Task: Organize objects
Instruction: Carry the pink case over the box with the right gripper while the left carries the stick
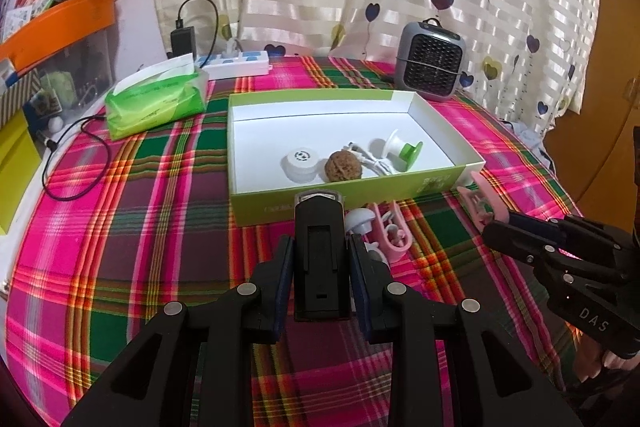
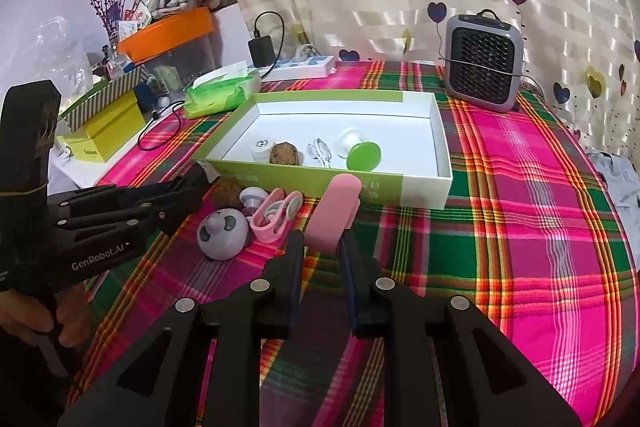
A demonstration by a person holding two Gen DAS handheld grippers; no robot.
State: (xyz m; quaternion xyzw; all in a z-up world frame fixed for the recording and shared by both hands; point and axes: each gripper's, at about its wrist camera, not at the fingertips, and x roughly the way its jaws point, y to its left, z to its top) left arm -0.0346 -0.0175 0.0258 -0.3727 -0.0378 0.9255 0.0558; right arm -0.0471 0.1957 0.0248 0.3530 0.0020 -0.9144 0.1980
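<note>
Left gripper (image 1: 319, 259): pinching a black clip-like device (image 1: 319, 251), held just in front of the green box's (image 1: 352, 205) near wall.
Right gripper (image 2: 322, 247): pinching a pink case (image 2: 334, 213), also just in front of the box, toward its right half.
Box: open, white inside, on plaid tablecloth (image 2: 520, 227).
In box: white round cap (image 1: 301, 163), walnut (image 1: 345, 167), white cable (image 1: 372, 159), white-green spool (image 1: 402, 149), all along the near wall.
Outside box, against front wall: pink clip holder (image 2: 274, 217), grey round gadget (image 2: 222, 233), small white knob (image 2: 253, 199).
Behind box: grey mini heater (image 2: 483, 61), green tissue pack (image 1: 156, 103), power strip (image 1: 236, 63).
</note>
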